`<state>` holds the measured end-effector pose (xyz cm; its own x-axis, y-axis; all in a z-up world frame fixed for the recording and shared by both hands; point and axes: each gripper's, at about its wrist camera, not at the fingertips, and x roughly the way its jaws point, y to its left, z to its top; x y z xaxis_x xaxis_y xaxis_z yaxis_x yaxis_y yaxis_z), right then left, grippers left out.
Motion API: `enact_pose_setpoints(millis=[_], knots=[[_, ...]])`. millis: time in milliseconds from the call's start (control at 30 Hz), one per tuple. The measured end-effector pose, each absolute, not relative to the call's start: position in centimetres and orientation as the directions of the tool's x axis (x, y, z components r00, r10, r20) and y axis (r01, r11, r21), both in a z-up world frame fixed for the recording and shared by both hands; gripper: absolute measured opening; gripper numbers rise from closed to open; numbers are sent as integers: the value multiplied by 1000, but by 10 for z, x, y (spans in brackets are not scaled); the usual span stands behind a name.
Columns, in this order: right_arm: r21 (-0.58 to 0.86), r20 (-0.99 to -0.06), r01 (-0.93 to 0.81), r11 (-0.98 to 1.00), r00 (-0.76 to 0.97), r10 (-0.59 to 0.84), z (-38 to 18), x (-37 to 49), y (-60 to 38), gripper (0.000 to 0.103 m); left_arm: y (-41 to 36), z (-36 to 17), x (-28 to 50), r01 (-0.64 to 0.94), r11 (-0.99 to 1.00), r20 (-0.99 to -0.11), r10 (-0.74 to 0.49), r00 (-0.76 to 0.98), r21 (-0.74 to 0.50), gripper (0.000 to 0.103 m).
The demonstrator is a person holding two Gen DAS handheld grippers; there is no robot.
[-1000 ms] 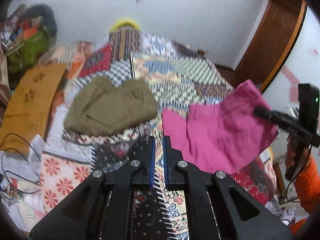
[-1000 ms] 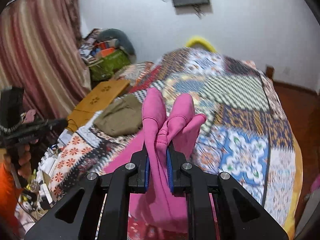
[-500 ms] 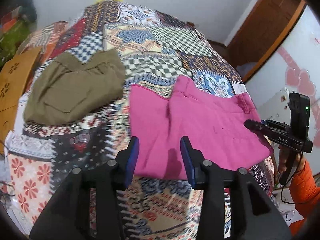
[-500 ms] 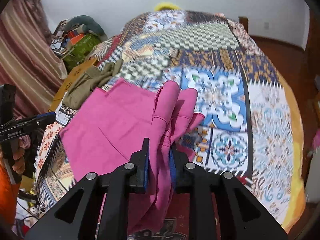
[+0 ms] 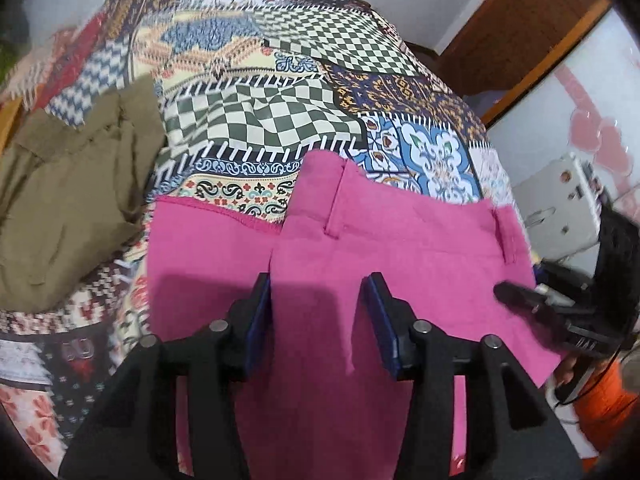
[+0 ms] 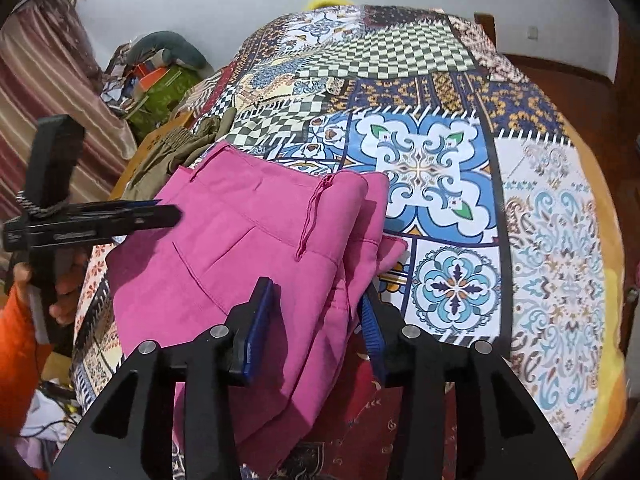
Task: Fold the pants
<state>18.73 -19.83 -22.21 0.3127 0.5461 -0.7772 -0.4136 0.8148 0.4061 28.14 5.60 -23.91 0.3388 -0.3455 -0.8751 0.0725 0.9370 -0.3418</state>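
The pink pants (image 5: 400,248) lie folded on the patchwork quilt (image 5: 288,108), waistband toward the far side. My left gripper (image 5: 320,304) hovers just over their near half, its jaws opening, the pads pressing on nothing. In the right wrist view the pink pants (image 6: 248,232) show a bunched waistband end with a drawstring. My right gripper (image 6: 316,308) has that bunch lying loosely between its opening jaws, with no grip on it. Each gripper appears in the other's view: the right gripper (image 5: 508,292) at the pants' right edge, the left gripper (image 6: 168,212) at their left edge.
Folded olive pants (image 5: 68,208) lie on the quilt left of the pink pair. A white sewing machine (image 5: 560,200) and a wooden door (image 5: 520,20) stand to the right of the bed. A striped curtain (image 6: 40,80) and a clutter pile (image 6: 160,72) are on the left.
Both grippers came down toward the bed and the pink pants now lie flat. The right jaws let go of the bunched fabric. The left jaws went from shut to open.
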Motion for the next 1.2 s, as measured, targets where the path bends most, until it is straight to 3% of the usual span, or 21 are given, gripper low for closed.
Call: enact_pose_setpoints(millis=[67,167,300,400,700,867,1033,1200], knots=[[418,-773,-418,807,304,557,-225,189,-197,39,60,-241,284,62,924,-864,-376,333,-378,48],[412,-767,-439,798,306,564,-224,189,-193,38,58,-239,279,79,919,-858,-391,332,-387,33],[373,-755,-478,795,342,560,-215,186,-188,25,50,-220,260,114,950,-866,-313,390,-292,18],[382,-737,-491,783,350,579,-206,187,-185,18,48,-203,244,134,954,-850,-301,432,-269,14],[404,-676,-557,725,352,647,-175,187,-161,15,75,-163,190,73,952,-807,-293,513,-299,13],[377,-723,-575,726,307,619,-192,195,-132,16,89,-186,184,21,961,-843,-253,475,-277,13],[323,-777,-549,771,311,547,-212,200,-124,24,90,-216,199,6,976,-876,-198,439,-218,18],[319,-786,-520,792,322,528,-205,201,-149,35,97,-206,195,-1,975,-865,-197,461,-222,19]])
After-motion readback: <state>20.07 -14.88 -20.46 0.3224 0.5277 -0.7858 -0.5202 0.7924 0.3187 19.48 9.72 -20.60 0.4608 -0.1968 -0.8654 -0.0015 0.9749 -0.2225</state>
